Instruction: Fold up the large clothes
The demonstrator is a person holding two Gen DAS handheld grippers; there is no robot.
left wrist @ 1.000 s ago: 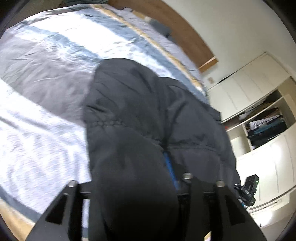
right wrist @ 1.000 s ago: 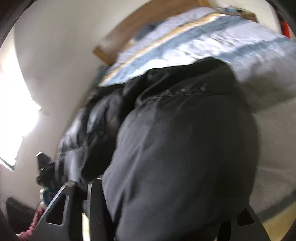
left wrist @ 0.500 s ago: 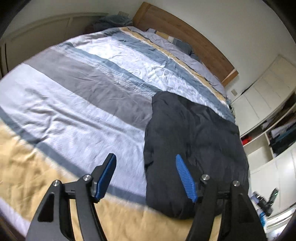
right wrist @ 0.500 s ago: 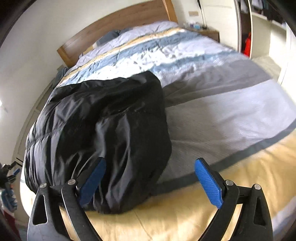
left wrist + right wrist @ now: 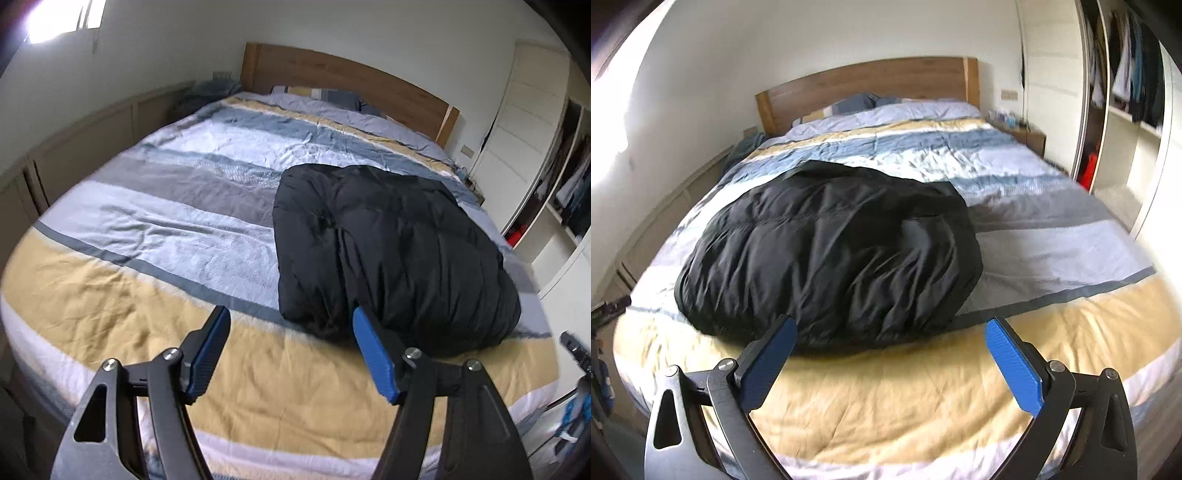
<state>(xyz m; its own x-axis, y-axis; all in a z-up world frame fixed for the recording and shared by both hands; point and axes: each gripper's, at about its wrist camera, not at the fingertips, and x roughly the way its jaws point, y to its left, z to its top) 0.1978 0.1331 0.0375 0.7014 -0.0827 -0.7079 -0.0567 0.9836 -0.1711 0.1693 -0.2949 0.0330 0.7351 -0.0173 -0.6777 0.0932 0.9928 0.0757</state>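
Observation:
A black padded jacket (image 5: 391, 251) lies folded into a thick bundle on the striped bedspread (image 5: 177, 229), toward the bed's right side in the left wrist view. It fills the left middle in the right wrist view (image 5: 831, 254). My left gripper (image 5: 290, 354) hovers above the yellow stripe near the foot of the bed, its jaws opening with nothing between them; the right blue pad overlaps the jacket's near edge in the picture. My right gripper (image 5: 892, 363) also hangs over the yellow stripe (image 5: 905, 387), jaws opening wide and empty, short of the jacket.
A wooden headboard (image 5: 343, 85) and pillows (image 5: 864, 101) stand at the far end. White wardrobe doors (image 5: 517, 129) and open shelves with hanging clothes (image 5: 1130, 74) line the right. A low panelled wall (image 5: 81, 144) runs along the left. A dark device (image 5: 574, 350) sits off the bed's right corner.
Both grippers let go of the black jacket, opened, and pulled back and up toward the foot of the bed. The jacket now rests folded on the bedspread.

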